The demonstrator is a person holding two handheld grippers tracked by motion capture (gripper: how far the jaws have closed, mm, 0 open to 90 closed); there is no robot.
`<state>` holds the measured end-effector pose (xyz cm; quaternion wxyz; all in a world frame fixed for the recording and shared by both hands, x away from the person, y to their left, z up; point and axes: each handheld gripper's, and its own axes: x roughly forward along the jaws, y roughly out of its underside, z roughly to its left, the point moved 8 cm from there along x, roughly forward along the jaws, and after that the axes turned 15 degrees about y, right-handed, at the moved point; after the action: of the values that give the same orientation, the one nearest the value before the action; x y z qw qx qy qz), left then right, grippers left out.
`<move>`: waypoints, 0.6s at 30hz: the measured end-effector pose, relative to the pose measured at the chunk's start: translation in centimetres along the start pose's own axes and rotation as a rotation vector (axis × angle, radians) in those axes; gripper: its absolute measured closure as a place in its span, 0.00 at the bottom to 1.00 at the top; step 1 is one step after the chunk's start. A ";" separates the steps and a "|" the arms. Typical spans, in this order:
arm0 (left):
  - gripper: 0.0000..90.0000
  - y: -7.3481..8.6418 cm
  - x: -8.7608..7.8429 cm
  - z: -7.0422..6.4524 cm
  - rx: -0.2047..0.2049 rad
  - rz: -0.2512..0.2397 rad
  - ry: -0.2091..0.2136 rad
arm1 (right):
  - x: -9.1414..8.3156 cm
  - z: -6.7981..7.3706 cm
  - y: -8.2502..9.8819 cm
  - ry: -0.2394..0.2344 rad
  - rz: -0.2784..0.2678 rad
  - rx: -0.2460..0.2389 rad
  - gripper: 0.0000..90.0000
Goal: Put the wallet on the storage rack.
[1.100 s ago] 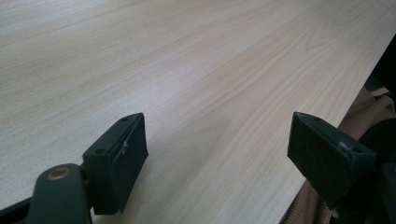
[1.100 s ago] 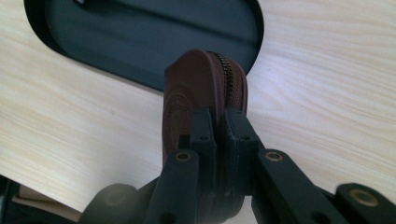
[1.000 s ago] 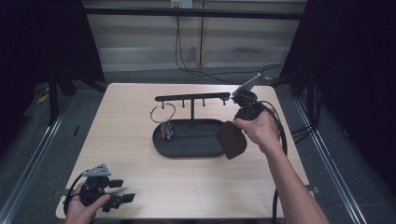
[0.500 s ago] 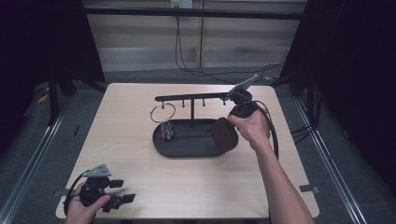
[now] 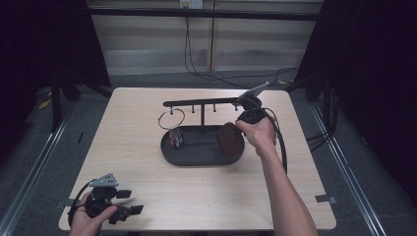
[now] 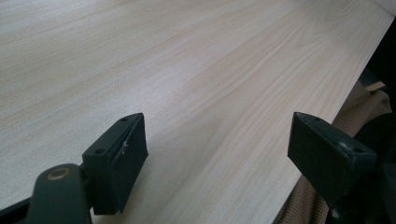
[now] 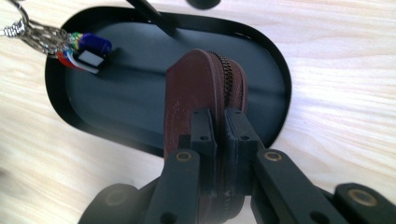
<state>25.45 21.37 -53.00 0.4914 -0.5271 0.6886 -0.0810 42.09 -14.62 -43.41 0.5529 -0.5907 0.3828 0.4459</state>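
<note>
Right gripper [image 7: 219, 128] clamps the brown zip pouch [image 7: 205, 98] over the black tray [image 7: 275, 74]; release remains. Left gripper [image 6: 219, 154] jaws released.

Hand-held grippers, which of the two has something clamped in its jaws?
The right hand-held gripper, shut on the brown zip pouch over the black tray. The left hand-held gripper is open.

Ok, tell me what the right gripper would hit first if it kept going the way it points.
Probably the floor of the black oval metal tray; the right gripper, shut on the brown zipped leather pouch, points down into it.
</note>
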 end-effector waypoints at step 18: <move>0.22 0.1 0.0 0.2 -0.004 0.006 -0.008 | 3.3 -0.1 -0.9 -0.053 -0.073 0.126 0.93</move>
<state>25.50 21.49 -53.13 0.4932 -0.5264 0.6884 -0.0760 44.01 -14.48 -46.23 0.6146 -0.5563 0.3737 0.4161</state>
